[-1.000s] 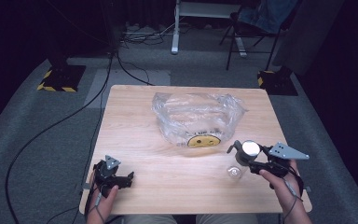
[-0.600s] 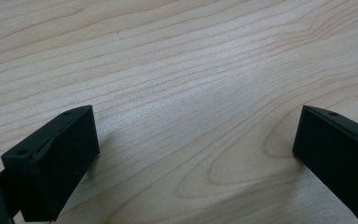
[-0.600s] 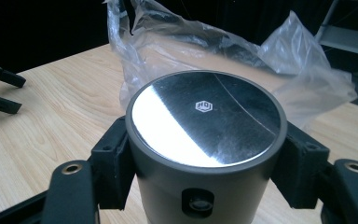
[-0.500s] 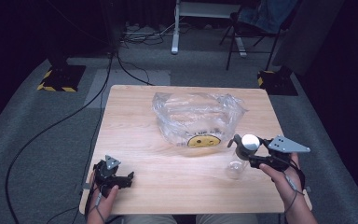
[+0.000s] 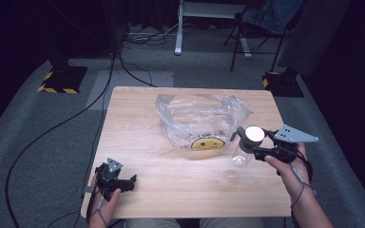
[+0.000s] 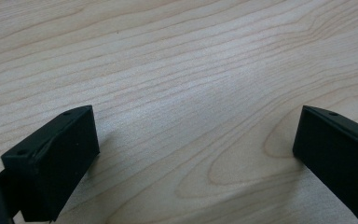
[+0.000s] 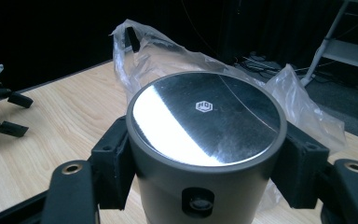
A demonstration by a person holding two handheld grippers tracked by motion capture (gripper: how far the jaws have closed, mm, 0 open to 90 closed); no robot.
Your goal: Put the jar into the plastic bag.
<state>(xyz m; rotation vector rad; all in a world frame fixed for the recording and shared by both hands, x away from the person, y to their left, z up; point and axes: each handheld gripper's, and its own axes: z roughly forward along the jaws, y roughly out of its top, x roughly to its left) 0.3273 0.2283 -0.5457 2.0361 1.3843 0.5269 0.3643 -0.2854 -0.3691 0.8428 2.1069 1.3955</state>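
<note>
So the right gripper (image 5: 248, 142) has its jaws clamped on either side of a bottle (image 5: 244, 151) just under the cap (image 7: 206, 119), which is a flat shiny metal disc with a tiny hexagon logo in the middle. From the high view the bottle looks clear with a grey collar, held upright near the right edge of the table (image 5: 180, 190), right next to the bag (image 5: 197, 118). Can't really tell if its base is on the wood or slightly off it.

The bag is a crumpled clear plastic one sitting mid-table toward the far side, with a yellow smiley face printed on the near side. In the right gripper view it's just behind the bottle, mouth pointing up.

The left gripper (image 5: 129, 182) is down at the near left corner, well apart from everything else, resting low on the table in the person's hand. Its own view shows the jaws spread wide with only bare wood grain between them, nothing held.

Floor around the table is grey carpet with some cables (image 5: 57, 128) running across it.
</note>
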